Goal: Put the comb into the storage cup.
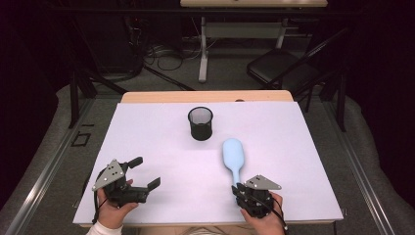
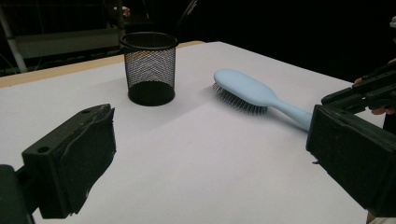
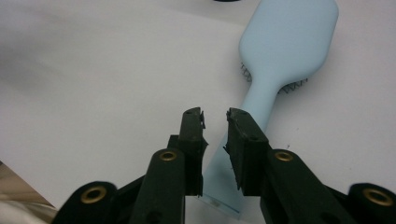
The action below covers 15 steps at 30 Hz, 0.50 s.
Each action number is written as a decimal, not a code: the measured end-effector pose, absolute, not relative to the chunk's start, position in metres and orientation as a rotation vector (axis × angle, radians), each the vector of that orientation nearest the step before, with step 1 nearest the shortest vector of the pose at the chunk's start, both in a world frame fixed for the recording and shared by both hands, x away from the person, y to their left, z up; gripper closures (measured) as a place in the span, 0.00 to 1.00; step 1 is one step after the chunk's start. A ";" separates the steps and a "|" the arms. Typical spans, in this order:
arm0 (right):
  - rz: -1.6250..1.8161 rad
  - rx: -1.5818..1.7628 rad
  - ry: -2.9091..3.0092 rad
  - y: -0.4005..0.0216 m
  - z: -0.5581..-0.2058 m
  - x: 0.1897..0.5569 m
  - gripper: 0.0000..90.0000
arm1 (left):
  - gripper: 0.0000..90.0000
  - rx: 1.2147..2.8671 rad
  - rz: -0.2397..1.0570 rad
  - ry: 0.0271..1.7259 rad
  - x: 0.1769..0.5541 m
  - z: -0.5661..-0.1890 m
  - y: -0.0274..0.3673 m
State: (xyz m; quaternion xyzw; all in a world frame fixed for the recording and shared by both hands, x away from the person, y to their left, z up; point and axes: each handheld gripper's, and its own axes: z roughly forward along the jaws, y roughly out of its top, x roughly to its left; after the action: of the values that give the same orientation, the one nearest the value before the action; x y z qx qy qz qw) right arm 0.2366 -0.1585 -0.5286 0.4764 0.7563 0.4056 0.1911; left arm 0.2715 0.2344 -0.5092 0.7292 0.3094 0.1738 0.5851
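A light blue hairbrush (image 1: 233, 155) lies bristles down on the white table (image 1: 156, 137), with its handle pointing toward the near edge. My right gripper (image 1: 238, 189) is at the handle's end. In the right gripper view the jaws (image 3: 215, 116) stand narrow, and the handle (image 3: 219, 172) fills the gap between the pads, so the gripper is shut on it. A black mesh cup (image 1: 200, 123) stands upright beyond the brush, near the table's middle. My left gripper (image 1: 147, 171) rests at the near left, open with nothing between its jaws (image 2: 210, 154). The left gripper view shows the brush (image 2: 243, 88) and the cup (image 2: 149, 67) ahead.
The table's wooden far edge (image 1: 205, 96) shows beyond the white top. A dark chair (image 1: 279, 68) and a desk frame with cables stand on the floor behind. Bare white surface lies between the two grippers and to the left of the cup.
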 end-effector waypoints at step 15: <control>1.076 1.354 2.186 -0.155 -0.533 0.238 1.00 | 0.02 1.703 0.404 0.724 0.272 -0.509 0.235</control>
State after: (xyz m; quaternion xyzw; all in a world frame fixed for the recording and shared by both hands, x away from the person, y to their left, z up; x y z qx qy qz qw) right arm 0.2378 -0.1554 -0.5331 0.4781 0.7719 0.3802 0.1762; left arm 0.2716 0.2347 -0.5095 0.7299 0.3101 0.1731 0.5841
